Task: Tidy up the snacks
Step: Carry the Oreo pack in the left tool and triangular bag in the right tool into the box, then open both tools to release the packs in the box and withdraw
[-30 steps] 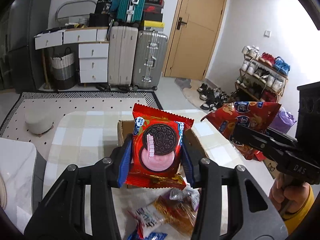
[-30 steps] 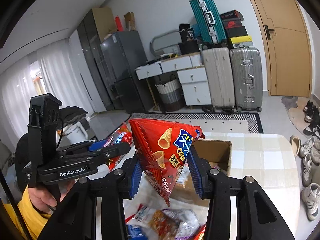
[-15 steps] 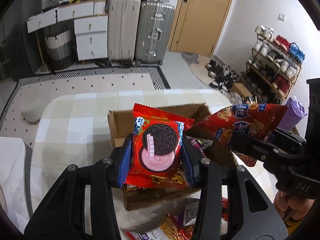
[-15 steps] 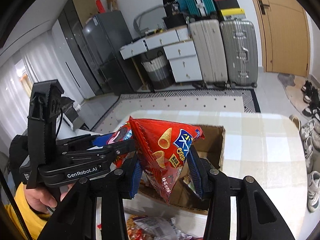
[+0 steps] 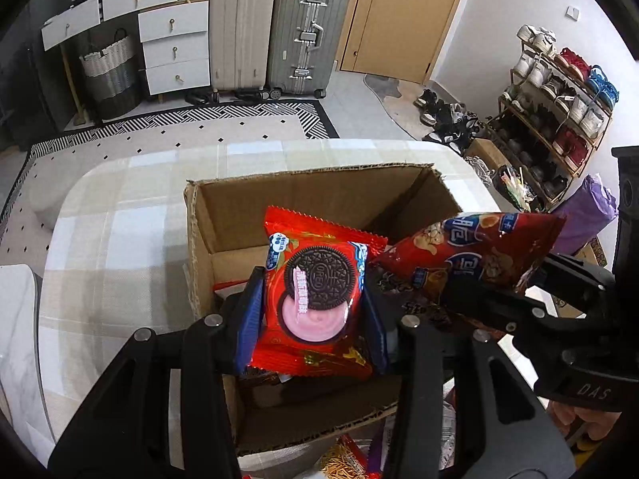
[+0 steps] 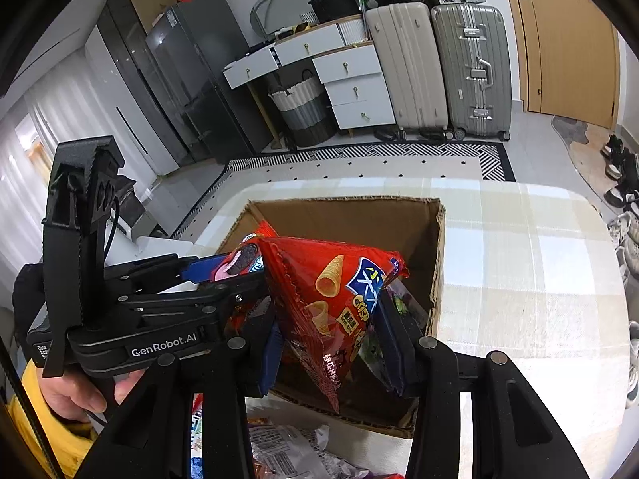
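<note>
The left gripper (image 5: pixel 315 311) squeezes a red cookie pack (image 5: pixel 317 299) tight between its 2 blue pads, and the right gripper (image 6: pixel 331 343) squeezes a red bag of cone crisps (image 6: pixel 335 299) the same way, both held over the open cardboard box (image 5: pixel 239 207), probably so the snacks can drop inside with the ones already in there. The box sits on a table with a checked cloth (image 6: pixel 519 259), more snack packs (image 6: pixel 287 451) lie in front of it, and behind are 2 suitcases (image 5: pixel 275 28), white drawers (image 5: pixel 171 48), a door (image 6: pixel 567 40) and a shoe rack (image 5: pixel 559 92).

A checked-cloth table (image 5: pixel 120 239) bears an open cardboard box (image 5: pixel 303 191) and loose snack packets (image 6: pixel 287 451).
</note>
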A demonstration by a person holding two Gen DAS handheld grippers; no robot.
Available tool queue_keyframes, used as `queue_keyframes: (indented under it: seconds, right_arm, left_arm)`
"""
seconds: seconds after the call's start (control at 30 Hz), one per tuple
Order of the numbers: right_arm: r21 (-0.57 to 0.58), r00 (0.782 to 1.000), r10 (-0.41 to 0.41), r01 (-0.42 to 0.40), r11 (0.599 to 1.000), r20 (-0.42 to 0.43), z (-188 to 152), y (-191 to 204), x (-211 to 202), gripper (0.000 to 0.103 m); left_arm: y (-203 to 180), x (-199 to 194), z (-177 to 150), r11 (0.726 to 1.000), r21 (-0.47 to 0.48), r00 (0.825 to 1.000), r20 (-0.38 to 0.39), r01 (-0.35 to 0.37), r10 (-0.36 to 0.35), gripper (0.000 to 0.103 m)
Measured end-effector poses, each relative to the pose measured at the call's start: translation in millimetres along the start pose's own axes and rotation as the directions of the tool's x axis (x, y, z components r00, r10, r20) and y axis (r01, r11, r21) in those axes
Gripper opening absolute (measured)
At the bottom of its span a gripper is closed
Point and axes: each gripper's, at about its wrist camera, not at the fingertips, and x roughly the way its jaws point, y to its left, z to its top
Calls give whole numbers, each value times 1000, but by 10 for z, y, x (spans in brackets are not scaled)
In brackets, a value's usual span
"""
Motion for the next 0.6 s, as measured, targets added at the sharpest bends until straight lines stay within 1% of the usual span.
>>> queue_keyframes:
  seconds: [0.07,0.13,0.2,0.27,0.37,0.47,0.5,0.53,0.57,0.6]
  right_arm:
    - [2,1000,1,-1,1000,-8,-17,0,23,43]
    - [-2,1000,-5,5,1000,-13,-29,1,50,43]
    - [0,1000,-5,5,1000,-19,-30,-2,70,43]
    - [2,1000,-8,8,1000,-25,-26,5,92,43]
    - [-3,999,-14,14,1000,-32,-31,20,111,43]
    - [-2,999,-24,24,1000,-38,-28,17,116,43]
    - [-3,999,-27,27,1000,-41,-29,12,124,43]
    - [-3,998,-32,32,999,-45,-30,10,132,43]
    - [-3,998,-33,33,999,-49,-32,9,141,43]
    - [-2,998,-35,34,999,-54,-32,17,149,43]
  left_arm:
    - [2,81,-42,1000,-9,1000,-6,-1,1,42]
    - [-1,188,0,1000,-7,1000,-14,-5,5,42]
    - [32,191,-69,1000,-5,1000,-13,-5,5,42]
    - [44,231,-70,1000,-9,1000,-10,-2,2,42]
    - [130,144,-182,1000,-10,1000,-5,-1,1,42]
    - [143,140,-186,1000,-13,1000,1,-9,9,43]
    - [191,48,-245,1000,-16,1000,3,-8,8,44]
    - [203,39,-238,1000,-21,1000,5,-9,9,45]
    - [212,29,-234,1000,-24,1000,7,-9,9,49]
    - [223,-10,-299,1000,-25,1000,10,-11,11,55]
